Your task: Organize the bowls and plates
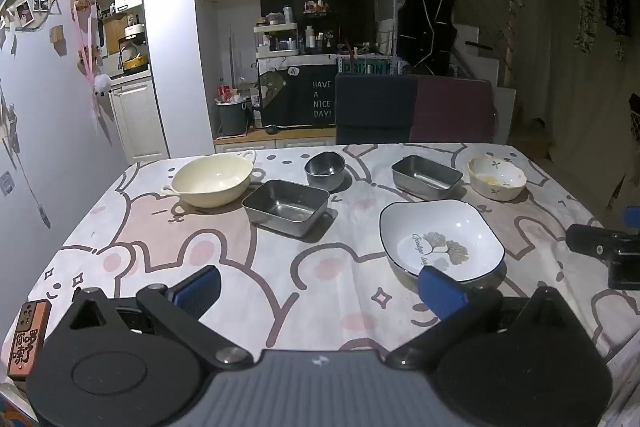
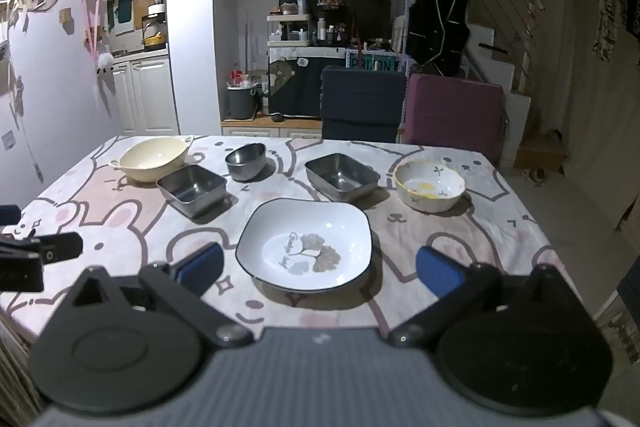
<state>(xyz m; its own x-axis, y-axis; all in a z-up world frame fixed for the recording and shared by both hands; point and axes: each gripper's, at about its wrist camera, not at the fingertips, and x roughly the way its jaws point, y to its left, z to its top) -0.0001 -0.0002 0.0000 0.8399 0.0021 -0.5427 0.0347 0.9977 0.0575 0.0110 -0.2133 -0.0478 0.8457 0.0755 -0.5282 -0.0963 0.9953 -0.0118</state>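
Note:
On the bunny-print tablecloth stand a cream two-handled bowl (image 1: pixel 212 183) (image 2: pixel 154 158), a square steel container (image 1: pixel 286 207) (image 2: pixel 192 189), a small round steel bowl (image 1: pixel 325 169) (image 2: pixel 245 159), a second steel container (image 1: pixel 426 175) (image 2: pixel 342 175), a flowered white bowl (image 1: pixel 497 178) (image 2: pixel 430 185) and a white leaf-print plate (image 1: pixel 440 241) (image 2: pixel 306 245). My left gripper (image 1: pixel 320 289) hovers open over the near table, its right pad by the plate's near rim. My right gripper (image 2: pixel 320 271) is open, its blue pads either side of the plate's near edge, not touching.
A dark blue chair (image 2: pixel 362 107) and a purple chair (image 2: pixel 454 111) stand behind the far table edge. A wall with photos lies to the left, stairs to the right. An orange tag (image 1: pixel 26 339) sits at the table's near left corner.

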